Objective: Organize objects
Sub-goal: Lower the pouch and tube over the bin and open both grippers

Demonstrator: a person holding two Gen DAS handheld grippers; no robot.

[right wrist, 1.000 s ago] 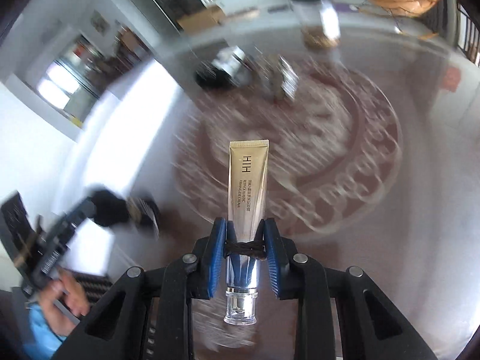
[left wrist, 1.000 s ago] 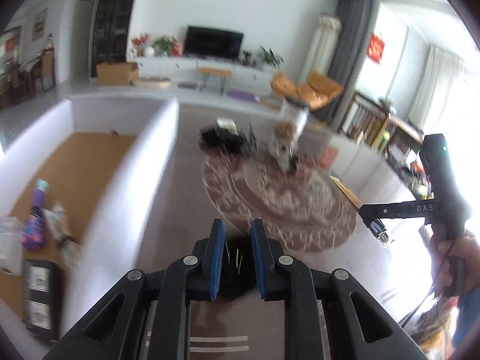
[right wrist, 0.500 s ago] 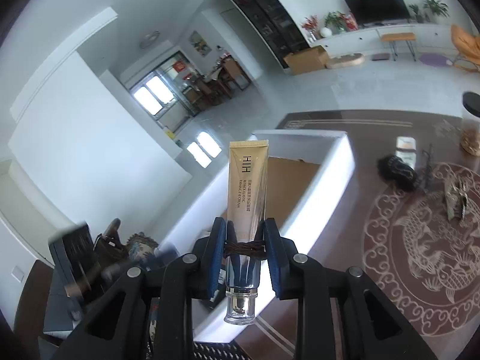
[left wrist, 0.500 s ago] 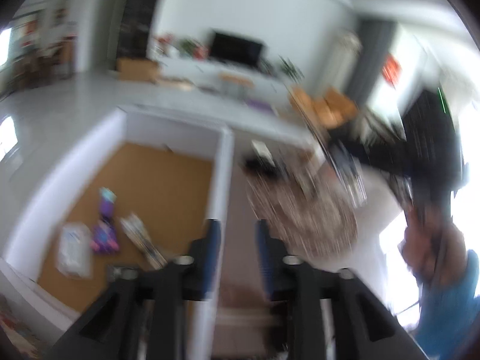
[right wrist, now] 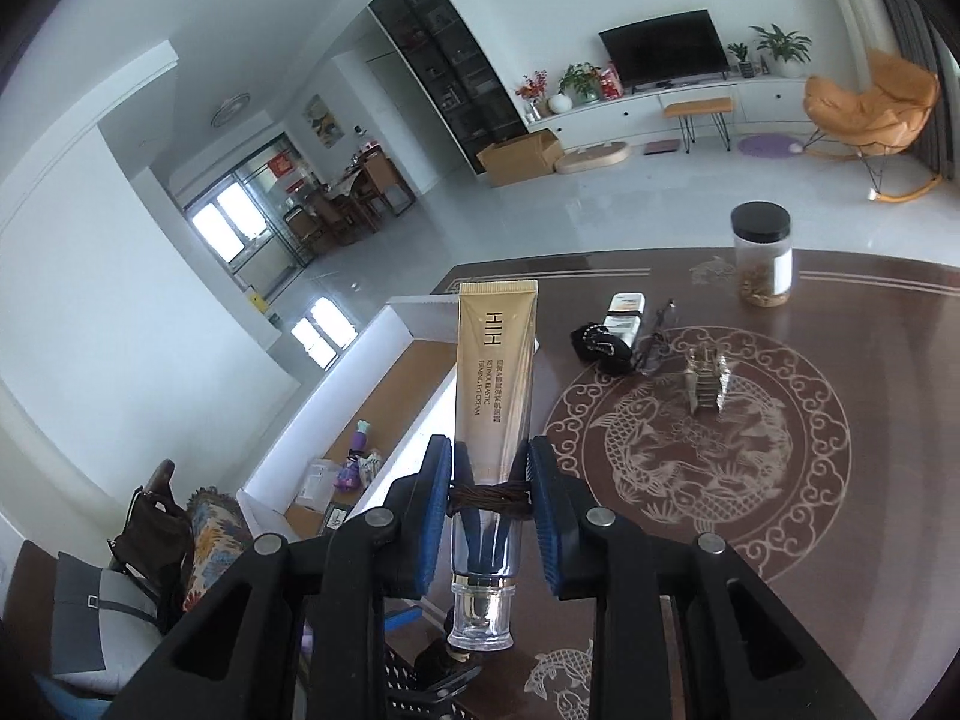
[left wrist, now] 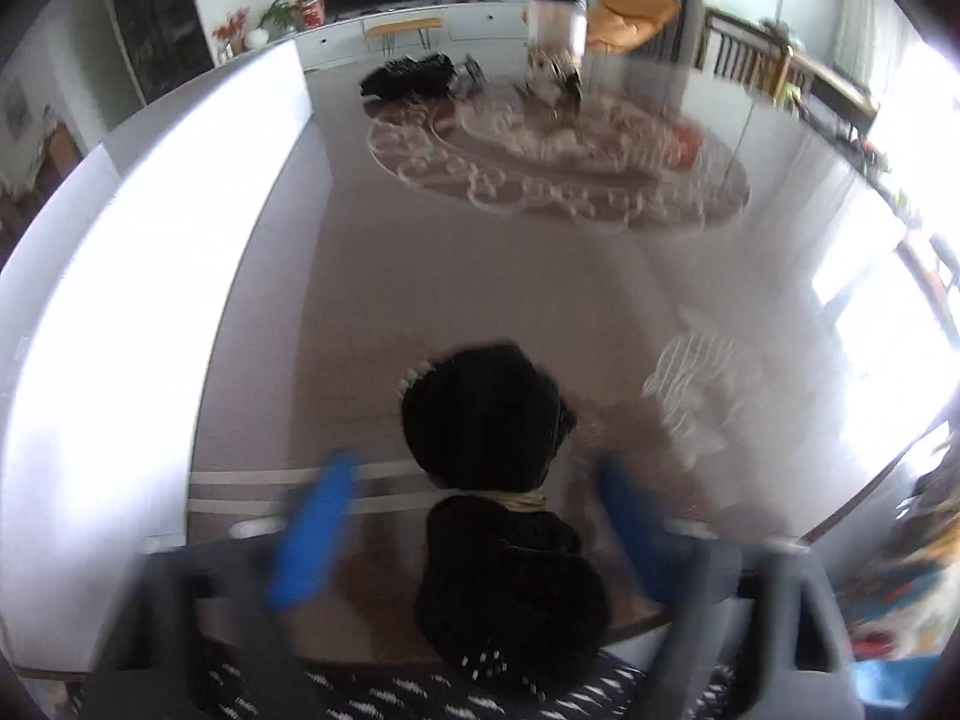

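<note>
1. Gold tube (right wrist: 495, 384): slim, with dark lettering down its face. The flat crimped end points far and the clear cap points near. A brown twisted cord (right wrist: 487, 495) circles its lower part.
2. The tube is held in the air, above the near edge of the dark patterned table (right wrist: 870, 420). The white box (right wrist: 360, 396) lies behind it, to the left.
3. Black fuzzy bundle (left wrist: 486, 414): two soft lobes pinched by a tan band, with white flecks at the near end. It lies on the table near the near edge, right of the box's white wall.
4. Hard to read: the left wrist view is smeared. The near lobe of the bundle merges with a dark patterned surface below it. What the bundle actually is cannot be told.
5. In the right wrist view the tube's cap hides a small dark thing at the table edge.
6. Right gripper (right wrist: 489, 468): clenched on the tube, with a blue pad pressing each side at the cord.
7. Left gripper (left wrist: 474, 465): its jaws have just been closing, yet the blurred blue pads stand wide apart. The bundle sits between them, and neither pad touches it.
</note>
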